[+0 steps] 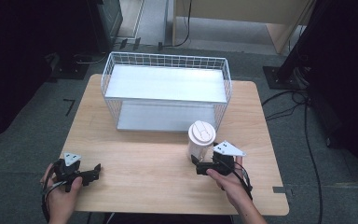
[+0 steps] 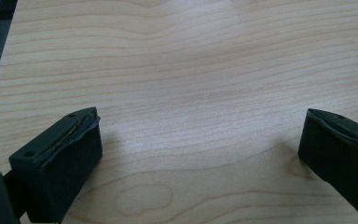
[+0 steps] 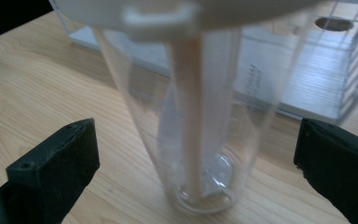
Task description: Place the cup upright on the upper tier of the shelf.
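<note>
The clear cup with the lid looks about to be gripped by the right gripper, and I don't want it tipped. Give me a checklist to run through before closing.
1. Clear cup stands upright on the wooden table: ok.
2. Right gripper open, one jaw on each side of the cup: ok.
3. Jaws clear of the cup wall, not touching: ok.
4. White lid seated on the cup: ok, as far as the high view shows.
5. Wire basket apart from the cup: cannot tell how far; it is close behind.
6. Left gripper open, away from the cup: ok.
</note>
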Action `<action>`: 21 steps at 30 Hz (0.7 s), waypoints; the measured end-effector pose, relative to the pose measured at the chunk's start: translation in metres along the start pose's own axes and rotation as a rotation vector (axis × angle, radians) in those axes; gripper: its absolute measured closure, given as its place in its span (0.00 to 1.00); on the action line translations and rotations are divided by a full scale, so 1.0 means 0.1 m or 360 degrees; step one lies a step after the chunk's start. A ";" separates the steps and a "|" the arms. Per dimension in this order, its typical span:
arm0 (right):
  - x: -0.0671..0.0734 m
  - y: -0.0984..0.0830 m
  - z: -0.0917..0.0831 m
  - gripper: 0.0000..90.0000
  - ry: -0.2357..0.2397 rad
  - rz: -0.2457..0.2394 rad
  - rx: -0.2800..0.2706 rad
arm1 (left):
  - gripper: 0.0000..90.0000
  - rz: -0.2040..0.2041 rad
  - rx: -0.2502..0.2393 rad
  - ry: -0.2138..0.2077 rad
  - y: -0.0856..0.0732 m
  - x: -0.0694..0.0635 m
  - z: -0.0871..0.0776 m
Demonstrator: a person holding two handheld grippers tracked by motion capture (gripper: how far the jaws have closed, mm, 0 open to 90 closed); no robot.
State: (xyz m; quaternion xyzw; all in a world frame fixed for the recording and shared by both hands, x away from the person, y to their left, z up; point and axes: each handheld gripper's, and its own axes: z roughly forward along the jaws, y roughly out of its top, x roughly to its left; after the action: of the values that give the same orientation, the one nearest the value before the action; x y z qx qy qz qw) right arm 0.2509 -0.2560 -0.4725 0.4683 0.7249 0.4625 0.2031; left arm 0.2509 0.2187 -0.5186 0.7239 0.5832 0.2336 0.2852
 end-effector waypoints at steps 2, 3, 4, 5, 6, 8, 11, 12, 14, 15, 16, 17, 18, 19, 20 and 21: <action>0.04 0.02 0.03 0.00 -0.0001 -0.0003 -0.0015 | 0.00 0.0000 0.0000 0.0000 0.00 0.00 0.00; 0.06 0.04 0.04 0.00 -0.0011 0.0003 -0.0029 | 0.00 0.0000 0.0000 0.0000 0.00 0.00 0.00; 0.07 0.04 0.05 0.01 -0.0027 0.0005 -0.0037 | 0.00 0.0000 0.0000 0.0000 0.00 0.00 0.00; 0.09 0.06 0.05 0.03 -0.0047 0.0015 -0.0057 | 0.00 -0.0002 -0.0001 -0.0001 0.00 0.00 0.00; 0.10 0.07 0.06 0.03 -0.0056 0.0022 -0.0077 | 0.00 -0.0004 -0.0002 -0.0002 0.00 0.00 0.00; 0.12 0.10 0.07 0.06 -0.0087 0.0036 -0.0106 | 0.00 -0.0004 -0.0002 -0.0002 0.00 0.00 0.00; 0.12 0.14 0.08 0.08 -0.0133 0.0054 -0.0157 | 0.00 -0.0002 -0.0001 -0.0002 0.00 0.00 0.00; 0.13 0.15 0.08 0.10 -0.0142 0.0054 -0.0175 | 0.00 -0.0001 -0.0001 -0.0001 0.00 0.00 0.00; 0.15 0.19 0.08 0.13 -0.0167 0.0053 -0.0214 | 0.00 0.0000 0.0000 0.0000 0.00 0.00 0.00; 0.15 0.21 0.08 0.15 -0.0186 0.0057 -0.0234 | 0.00 0.0001 0.0000 0.0001 0.00 0.00 0.00; 0.15 0.21 0.08 0.15 -0.0186 0.0057 -0.0234 | 0.00 0.0000 0.0000 0.0000 0.00 0.00 0.00; 0.17 0.23 0.09 0.15 -0.0199 0.0052 -0.0252 | 0.00 -0.0002 -0.0001 -0.0001 0.00 0.00 0.00; 0.18 0.23 0.10 0.15 -0.0204 0.0051 -0.0259 | 0.00 0.0000 0.0000 -0.0001 0.00 0.00 0.00; 0.18 0.23 0.11 0.15 -0.0208 0.0056 -0.0265 | 0.00 0.0001 0.0000 0.0000 0.00 0.00 0.00; 0.19 0.23 0.12 0.15 -0.0211 0.0059 -0.0274 | 0.00 0.0001 0.0000 0.0000 0.00 0.00 0.00; 0.20 0.23 0.13 0.15 -0.0214 0.0061 -0.0287 | 0.00 -0.0001 -0.0001 -0.0001 0.00 0.00 0.00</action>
State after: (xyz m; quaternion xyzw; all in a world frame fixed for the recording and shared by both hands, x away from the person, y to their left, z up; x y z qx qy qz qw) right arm 0.2619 -0.2293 -0.4562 0.4921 0.6560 0.4971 0.2836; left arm 0.2509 0.2187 -0.5186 0.7237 0.5832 0.2335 0.2855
